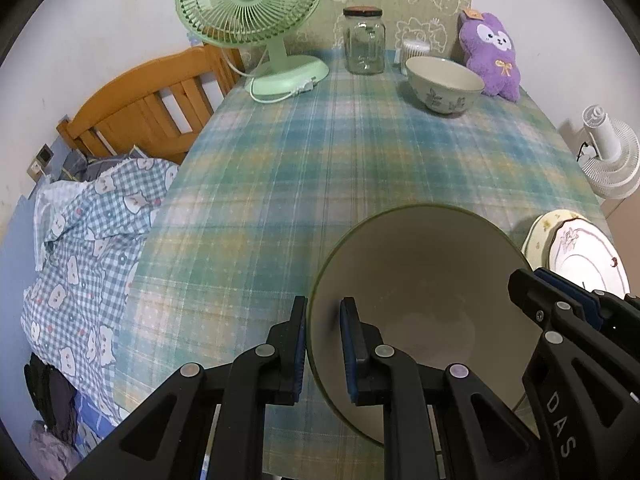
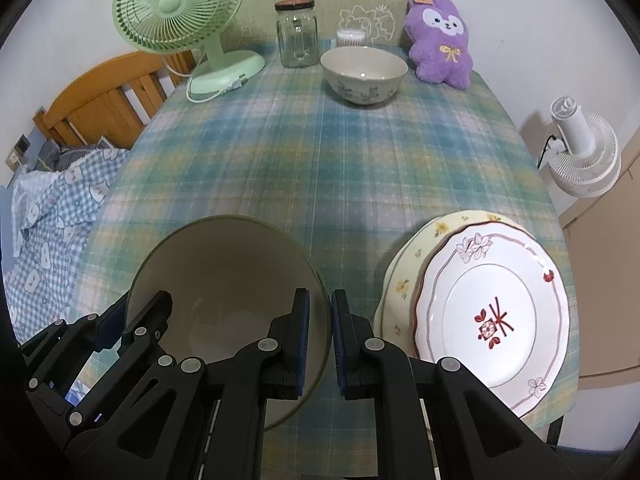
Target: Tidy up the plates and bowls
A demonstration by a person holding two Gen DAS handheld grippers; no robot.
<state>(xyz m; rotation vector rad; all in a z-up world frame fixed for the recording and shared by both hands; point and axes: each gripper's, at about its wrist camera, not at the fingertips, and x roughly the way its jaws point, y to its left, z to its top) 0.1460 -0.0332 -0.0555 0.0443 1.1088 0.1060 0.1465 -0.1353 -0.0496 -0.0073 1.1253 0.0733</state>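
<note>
The large bowl (image 1: 420, 300) is at the near part of the table (image 1: 280, 184), over the plaid cloth, and both claws carry it together. The left gripper (image 1: 323, 356) pinches the bowl's left rim, one pad outside and one inside; the right gripper (image 2: 320, 340) pinches the opposite rim in the same way. I think two grips are used because the bowl is wide and one pinch on the rim would let it tip. Whether its base touches the cloth, I cannot tell. Just beside it on the right lie two stacked plates (image 2: 492, 312). A smaller flowered bowl (image 2: 363, 74) stands well apart at the far end, probably the partner for nesting.
</note>
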